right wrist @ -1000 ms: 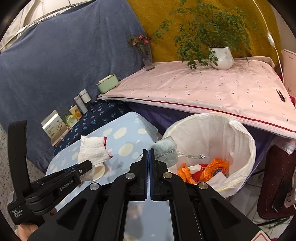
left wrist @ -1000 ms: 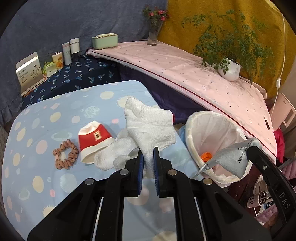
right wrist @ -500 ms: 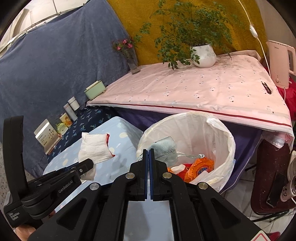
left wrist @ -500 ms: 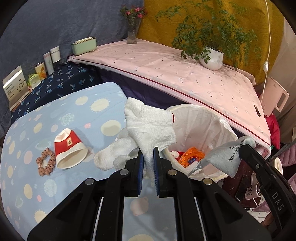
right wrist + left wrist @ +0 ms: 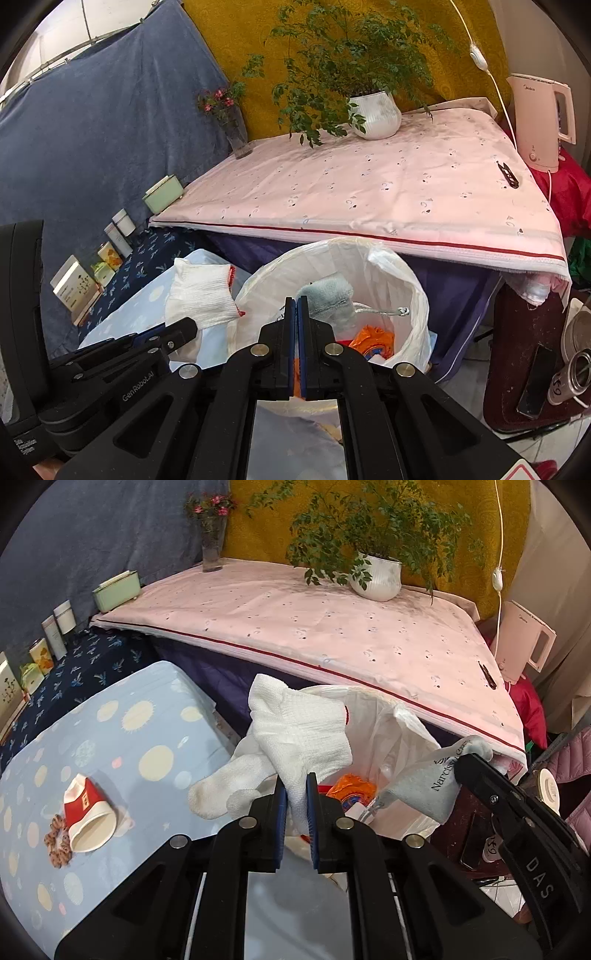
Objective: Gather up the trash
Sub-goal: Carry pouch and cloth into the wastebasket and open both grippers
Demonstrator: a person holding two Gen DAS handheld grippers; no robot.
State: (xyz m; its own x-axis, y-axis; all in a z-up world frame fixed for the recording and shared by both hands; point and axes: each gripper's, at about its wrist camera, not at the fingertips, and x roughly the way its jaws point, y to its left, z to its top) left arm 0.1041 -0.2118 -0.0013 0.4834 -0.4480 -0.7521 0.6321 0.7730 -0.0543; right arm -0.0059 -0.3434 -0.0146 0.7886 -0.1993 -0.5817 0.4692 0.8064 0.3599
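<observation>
My left gripper (image 5: pixel 294 786) is shut on a white knit glove (image 5: pixel 295 731) and holds it above the near rim of the white-lined trash bin (image 5: pixel 402 723). My right gripper (image 5: pixel 296 310) is shut on a grey pouch (image 5: pixel 328 295) with a silver cord, held over the bin's (image 5: pixel 369 258) opening. The pouch also shows in the left wrist view (image 5: pixel 436 779), and the glove in the right wrist view (image 5: pixel 201 295). Orange wrappers (image 5: pixel 373 339) lie inside the bin. A red and white paper cup (image 5: pixel 86 816) lies on its side on the blue dotted cloth (image 5: pixel 147 716).
A brown scrunchie (image 5: pixel 57 845) lies beside the cup. A pink-covered table (image 5: pixel 332 627) behind the bin carries a potted plant (image 5: pixel 375 576), a flower vase (image 5: pixel 212 546) and a green box (image 5: pixel 116 590). A kettle (image 5: pixel 541 118) stands at the right. Small boxes and jars (image 5: pixel 48 638) line the left.
Both grippers moved right towards the bin with their loads. The glove now hangs over the bin's near rim and the pouch sits over the opening. The cup and scrunchie fell behind to the left.
</observation>
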